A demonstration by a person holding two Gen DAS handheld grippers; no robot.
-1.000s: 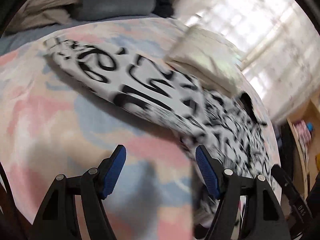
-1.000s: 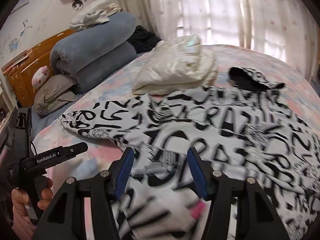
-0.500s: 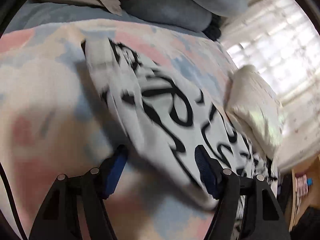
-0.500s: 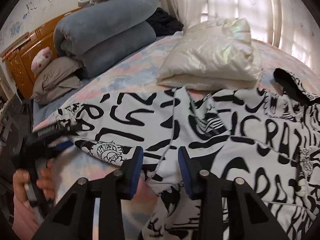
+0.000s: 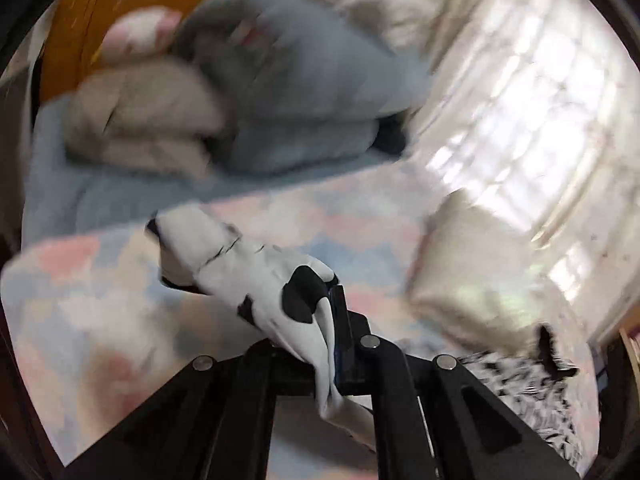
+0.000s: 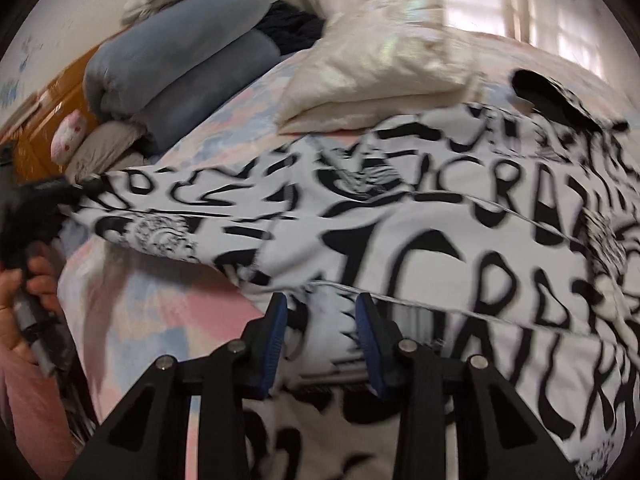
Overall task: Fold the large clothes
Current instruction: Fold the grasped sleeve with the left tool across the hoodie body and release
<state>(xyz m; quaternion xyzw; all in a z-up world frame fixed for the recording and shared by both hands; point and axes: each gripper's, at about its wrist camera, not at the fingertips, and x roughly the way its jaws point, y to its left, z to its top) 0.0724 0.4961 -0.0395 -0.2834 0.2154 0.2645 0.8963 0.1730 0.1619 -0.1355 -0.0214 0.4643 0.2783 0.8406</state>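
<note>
Black-and-white printed garment (image 6: 420, 220) sprawls across the bed (image 6: 160, 312), left tongs (image 5: 326, 320) clamped on its sleeve, right tongs (image 6: 320, 336) gripping bunched hem; slick fabric may slip under uneven pulling.

My left wrist camera looks forward along its gripper (image 5: 332, 320), low over the bed (image 5: 92, 304), facing the headboard (image 5: 76, 40) and curtained window (image 5: 532, 112). My right wrist camera sits close above the printed garment (image 6: 420, 216), tilted downward, facing the same end. Both views share the grey bedding roll (image 6: 180, 60), the cream folded bundle (image 6: 384, 60) and the bed's pastel cover.
</note>
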